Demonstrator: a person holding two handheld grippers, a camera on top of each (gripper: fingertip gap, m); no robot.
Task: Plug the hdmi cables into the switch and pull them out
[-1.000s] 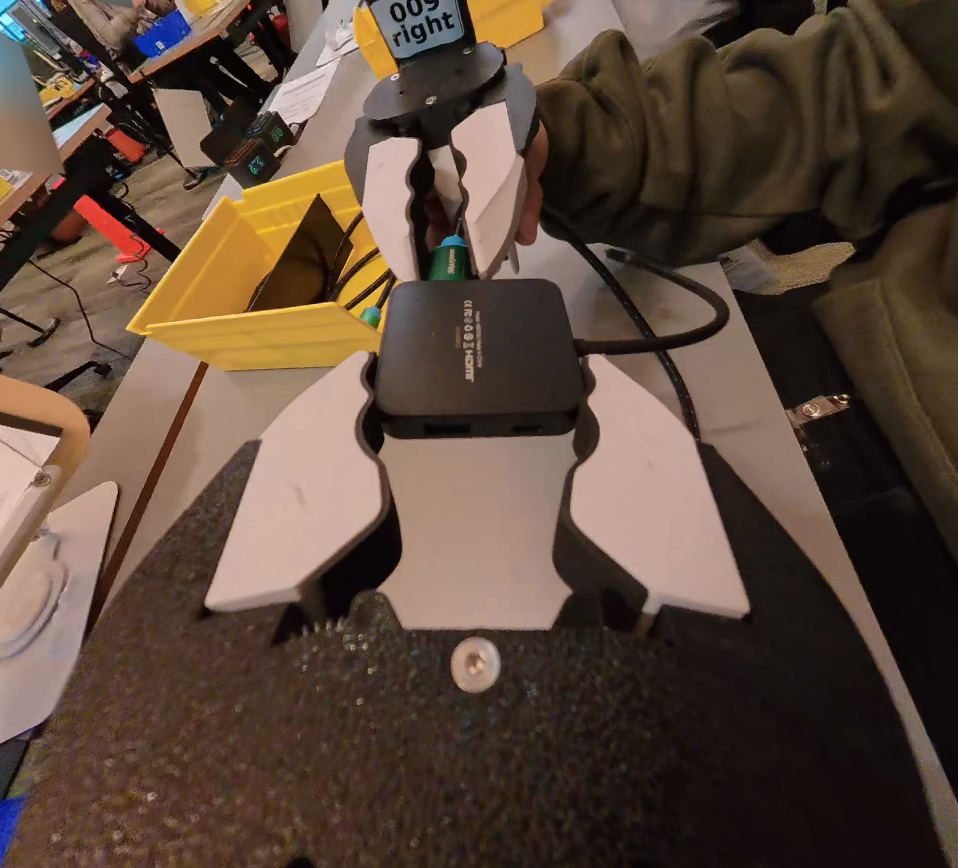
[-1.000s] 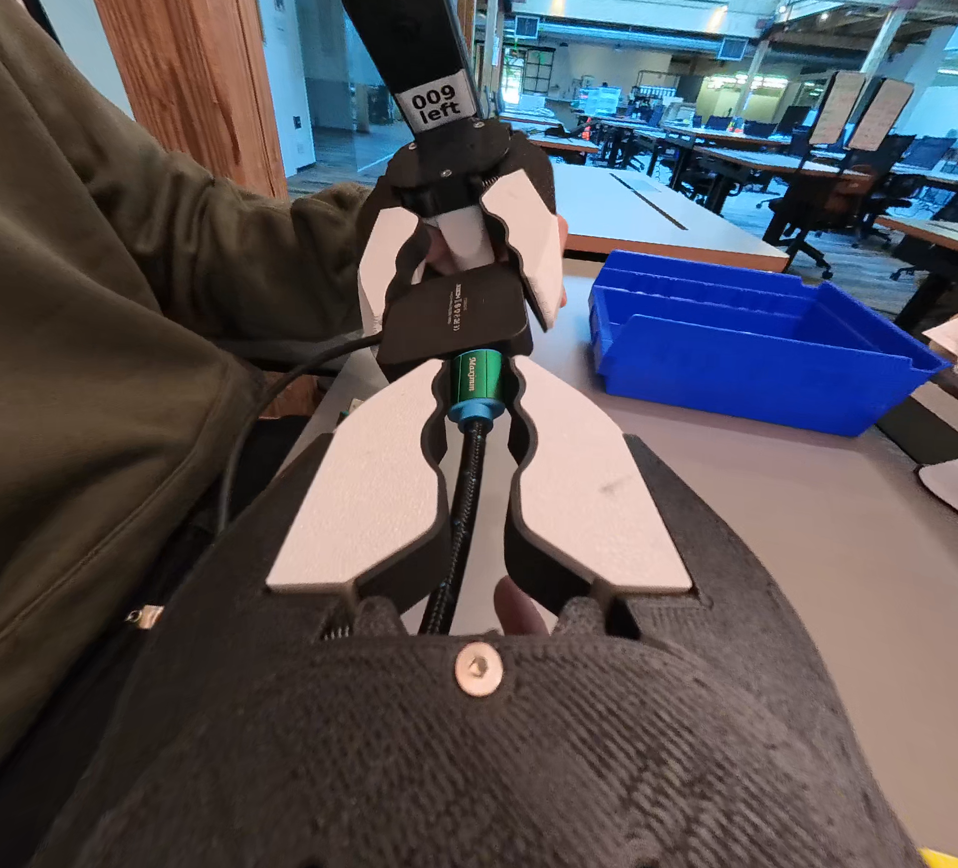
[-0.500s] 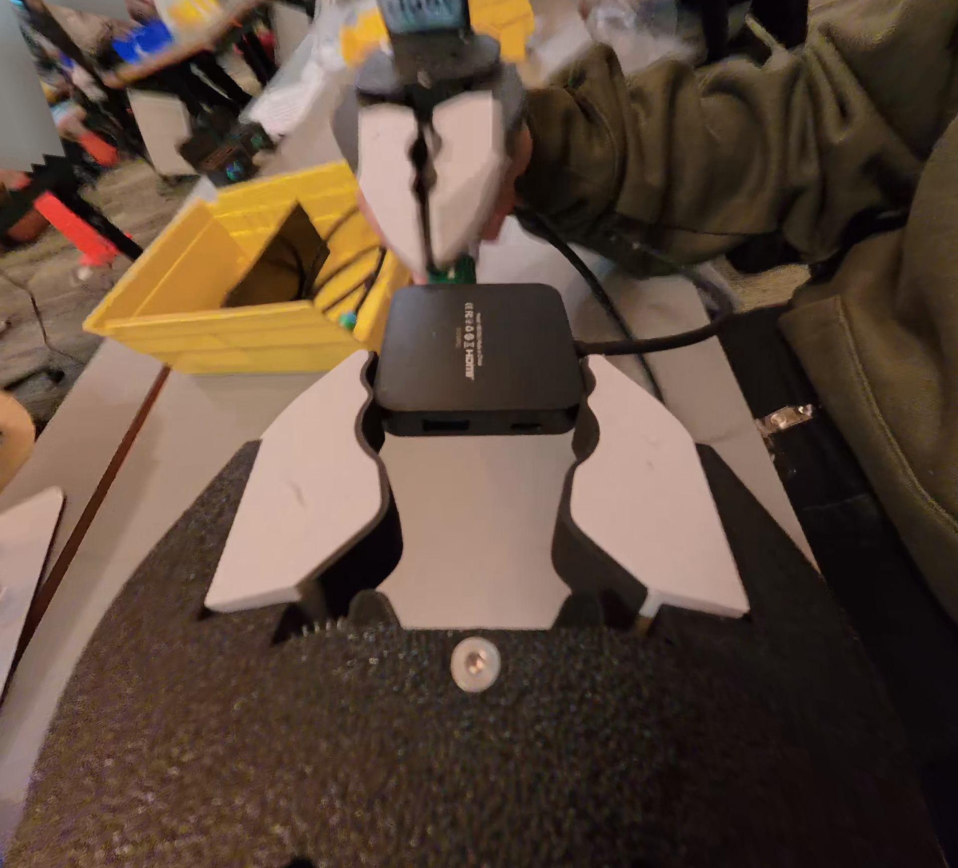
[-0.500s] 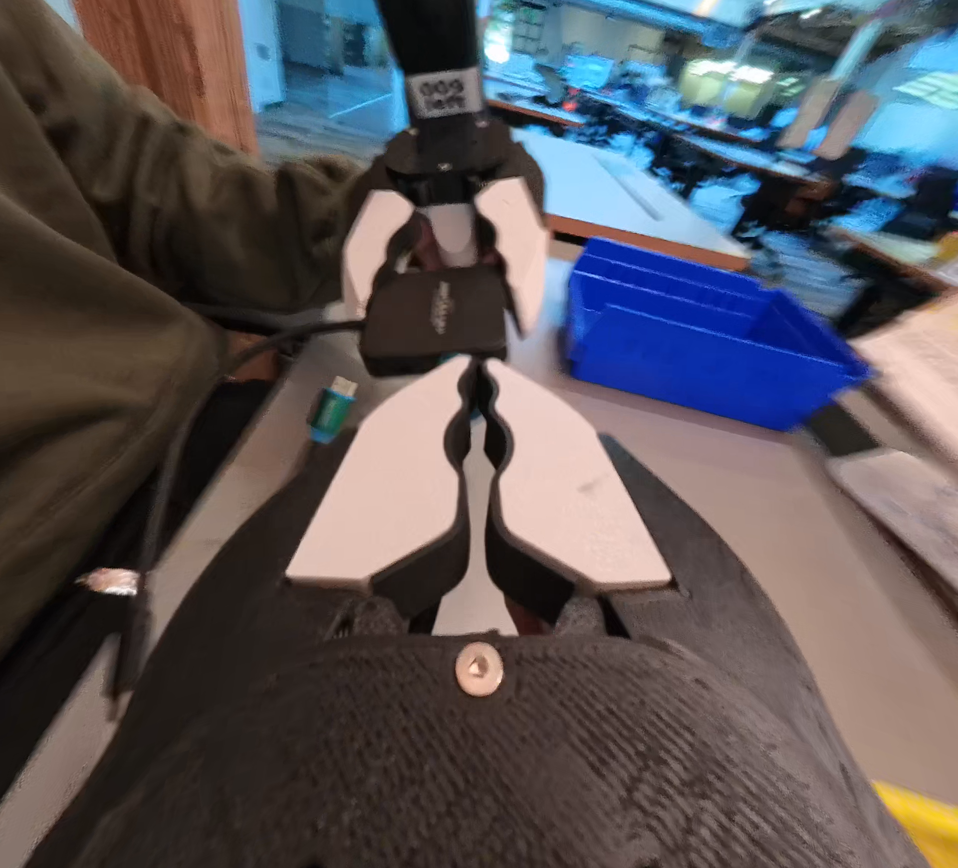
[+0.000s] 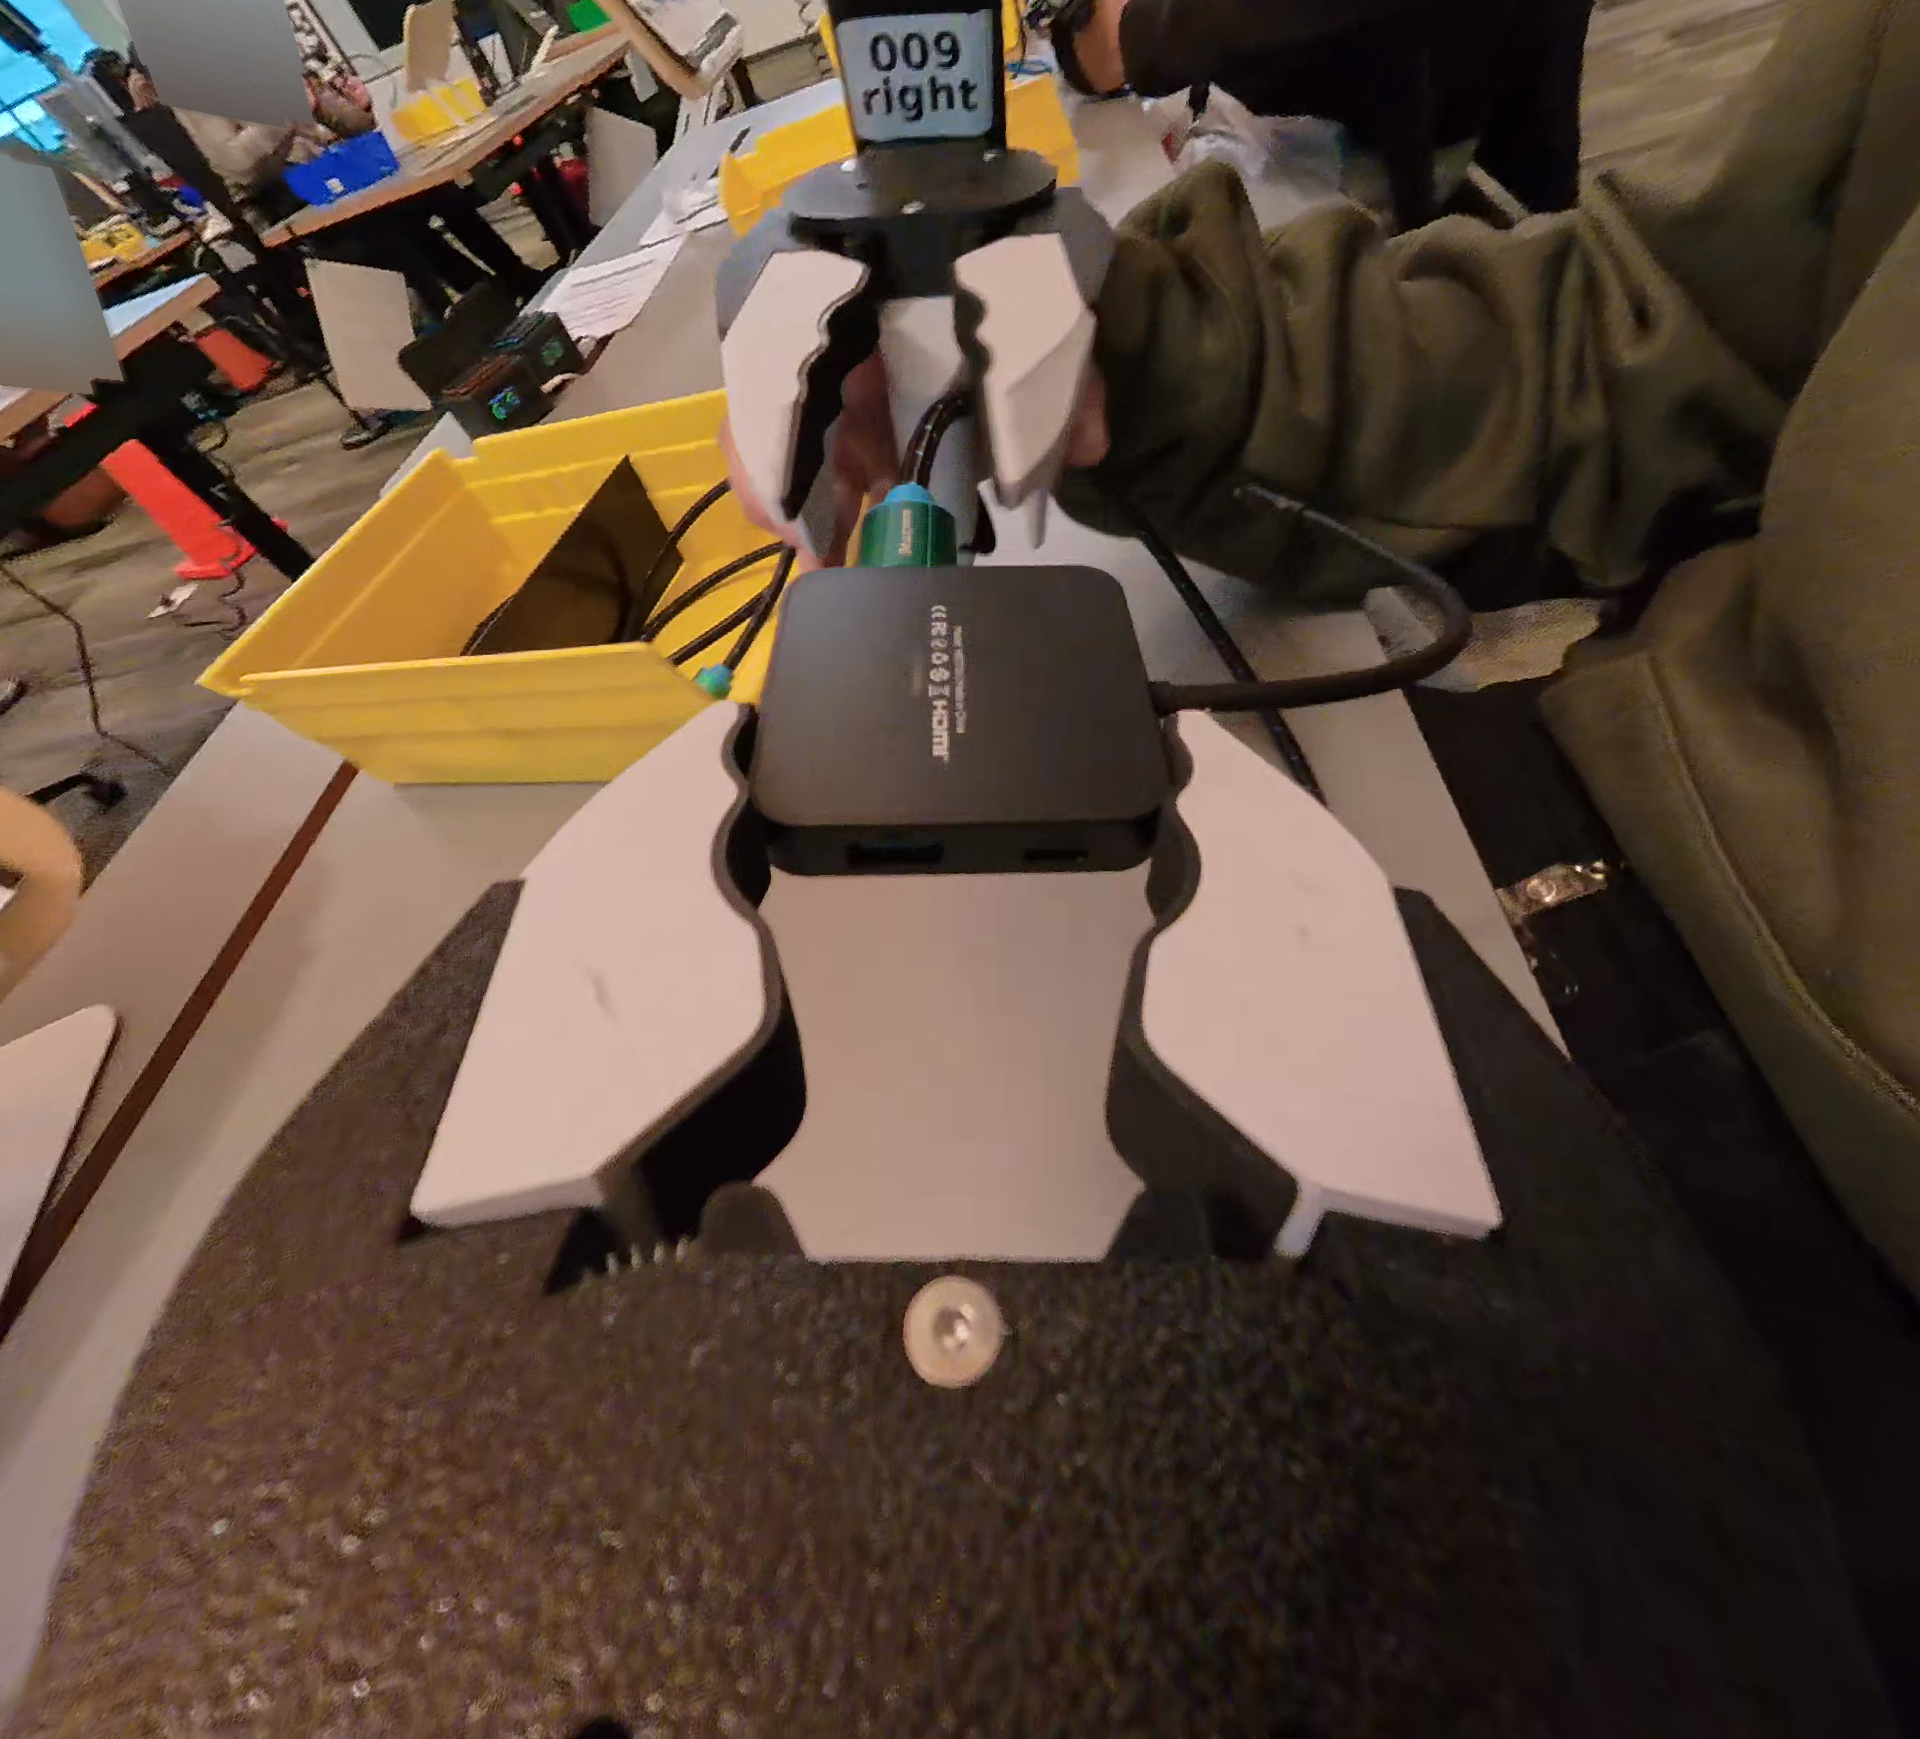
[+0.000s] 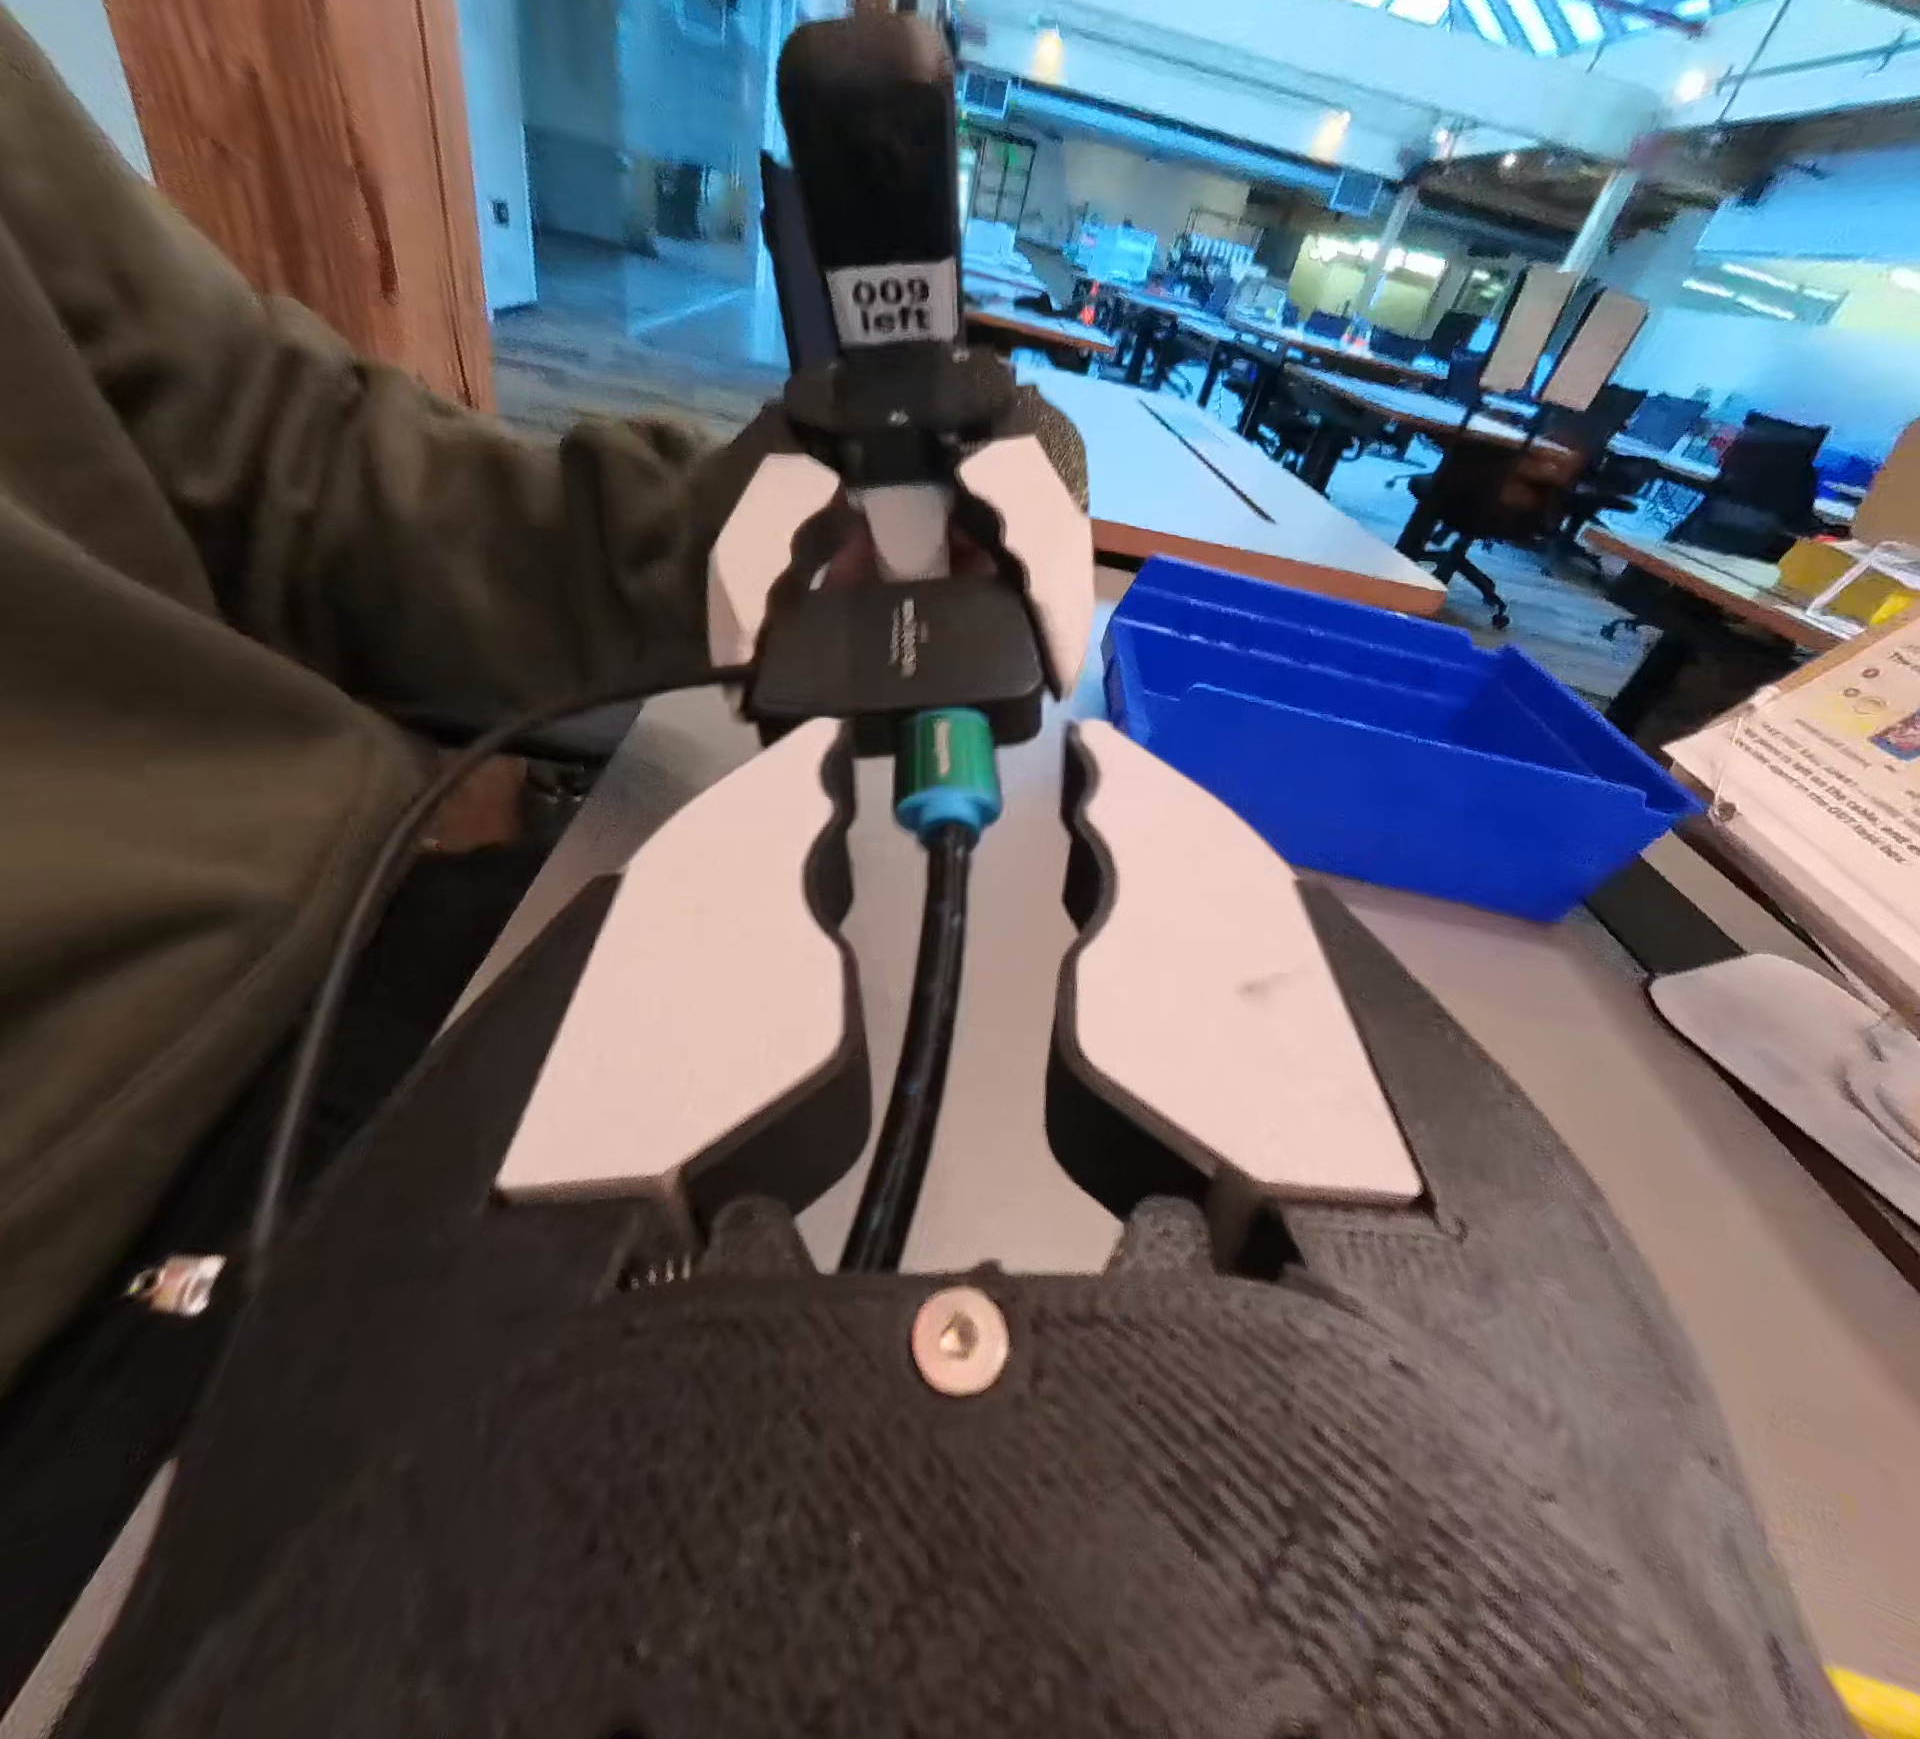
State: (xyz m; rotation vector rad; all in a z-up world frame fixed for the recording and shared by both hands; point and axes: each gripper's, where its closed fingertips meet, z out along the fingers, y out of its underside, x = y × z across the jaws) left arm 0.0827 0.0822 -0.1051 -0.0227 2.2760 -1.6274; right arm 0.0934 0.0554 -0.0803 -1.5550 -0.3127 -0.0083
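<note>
My left gripper point(image 5: 956, 733) is shut on the sides of a flat black HDMI switch point(image 5: 951, 681) and holds it level over the grey table. A green HDMI plug point(image 5: 906, 538) sits in the switch's far edge, its black cable running back between the fingers of my right gripper point(image 5: 906, 500). In the right wrist view, my right gripper point(image 6: 956, 739) is open, its fingers either side of the green plug point(image 6: 940, 770) without touching it. The switch point(image 6: 935, 666) is held beyond it by the left gripper point(image 6: 899, 640). Two ports on the switch's near edge are empty.
A yellow bin point(image 5: 447, 681) with black cables stands left of the switch, a teal plug point(image 5: 712, 679) at its corner. A blue bin point(image 6: 1351, 754) stands on the right. The switch's own black cable point(image 5: 1330, 681) loops toward the olive sleeve point(image 5: 1455, 401). Papers point(image 6: 1829, 796) lie far right.
My right gripper was shut on the green plug at the switch; it has opened and let go. The plug stays in the switch. The left gripper still holds the switch.
</note>
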